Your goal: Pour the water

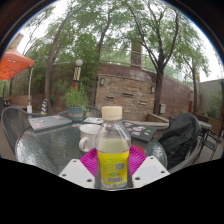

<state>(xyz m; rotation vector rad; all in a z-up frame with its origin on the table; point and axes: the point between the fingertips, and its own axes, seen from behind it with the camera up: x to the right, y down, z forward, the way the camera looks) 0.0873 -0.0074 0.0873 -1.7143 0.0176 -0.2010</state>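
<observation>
With the gripper (113, 166) clamped on the capped water bottle (113, 150), tilting toward the white cup (90, 131) at eleven o'clock pours nothing.

I am looking across a round glass-topped patio table (50, 148) set outdoors, its clear surface reflecting the tree canopy and sky overhead. A plastic water bottle (113, 150) with a pale cap and yellow label stands upright on the glass at the near edge, between my gripper's (113, 166) fingers; whether the pads press on it, I cannot tell. Just beyond the bottle, a white cup (90, 135) rests on the tabletop. Farther back to the left lies a flat grey object (48, 122), possibly a closed laptop or tray. Metal mesh chairs (12, 125) ring the table's rim.
</observation>
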